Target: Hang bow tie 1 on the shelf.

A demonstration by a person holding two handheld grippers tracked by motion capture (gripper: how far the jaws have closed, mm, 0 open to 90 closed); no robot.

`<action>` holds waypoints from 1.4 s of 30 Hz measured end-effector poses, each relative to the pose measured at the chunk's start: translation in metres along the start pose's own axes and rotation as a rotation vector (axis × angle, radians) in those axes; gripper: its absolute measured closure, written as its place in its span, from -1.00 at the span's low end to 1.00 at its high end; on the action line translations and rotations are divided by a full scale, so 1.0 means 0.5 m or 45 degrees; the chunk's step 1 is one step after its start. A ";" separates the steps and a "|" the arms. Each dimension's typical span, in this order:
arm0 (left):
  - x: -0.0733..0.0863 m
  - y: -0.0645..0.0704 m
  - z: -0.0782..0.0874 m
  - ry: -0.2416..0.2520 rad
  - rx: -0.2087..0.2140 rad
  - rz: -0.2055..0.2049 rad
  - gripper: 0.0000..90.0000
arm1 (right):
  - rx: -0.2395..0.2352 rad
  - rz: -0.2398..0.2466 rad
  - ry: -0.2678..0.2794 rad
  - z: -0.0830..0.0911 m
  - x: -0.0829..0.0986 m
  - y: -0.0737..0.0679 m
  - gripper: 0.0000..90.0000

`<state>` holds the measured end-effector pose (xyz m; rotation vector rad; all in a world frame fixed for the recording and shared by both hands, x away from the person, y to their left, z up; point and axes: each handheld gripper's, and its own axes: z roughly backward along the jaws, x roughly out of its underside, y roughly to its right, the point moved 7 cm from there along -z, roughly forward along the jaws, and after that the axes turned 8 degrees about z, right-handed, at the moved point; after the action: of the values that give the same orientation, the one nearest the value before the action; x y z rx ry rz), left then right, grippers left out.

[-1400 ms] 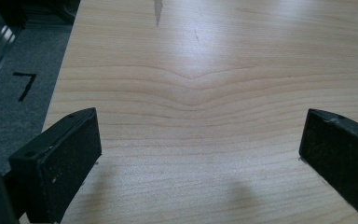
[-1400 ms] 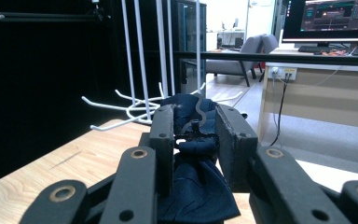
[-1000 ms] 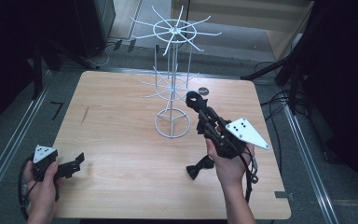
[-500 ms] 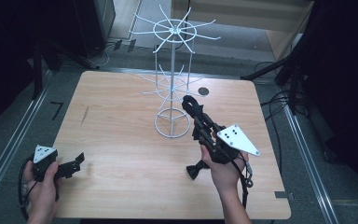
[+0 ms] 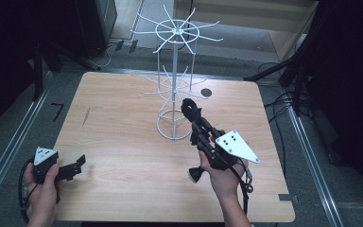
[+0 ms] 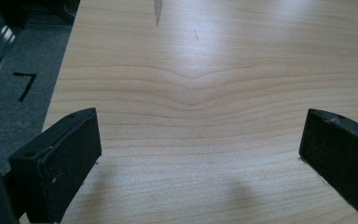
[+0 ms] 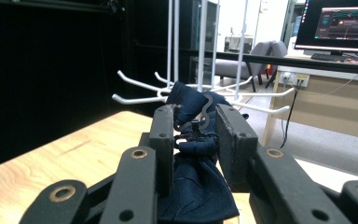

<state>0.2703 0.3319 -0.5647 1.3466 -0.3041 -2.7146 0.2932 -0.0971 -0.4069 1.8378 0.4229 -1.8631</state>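
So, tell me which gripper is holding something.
The right gripper: its fingers are shut on a dark blue cloth beside the white rack. The left gripper is open over bare table.

rack [image 7: 200, 46] top cut off, cloth [image 7: 196, 186] partly hidden

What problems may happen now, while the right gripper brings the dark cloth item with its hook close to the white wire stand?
1. The right gripper clamps the dark blue cloth item just below its small hook, so little hook stands free; it may miss the arm.
2. The wire stand looks light; a push might tip it.
3. The cloth may snag on neighbouring arms.
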 end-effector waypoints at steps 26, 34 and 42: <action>0.000 0.000 -0.002 -0.003 0.003 0.004 -1.00 | -0.002 0.112 -0.036 -0.026 0.022 -0.053 0.57; 0.000 -0.001 -0.002 -0.004 0.002 0.006 -1.00 | -0.014 0.067 -0.122 -0.057 0.054 -0.049 0.57; 0.000 -0.001 -0.002 -0.005 0.004 0.008 -1.00 | -0.027 0.035 -0.150 -0.084 0.066 -0.042 0.57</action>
<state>0.2712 0.3321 -0.5653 1.3394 -0.3118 -2.7131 0.3178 -0.0610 -0.4444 1.7011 0.3728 -1.9292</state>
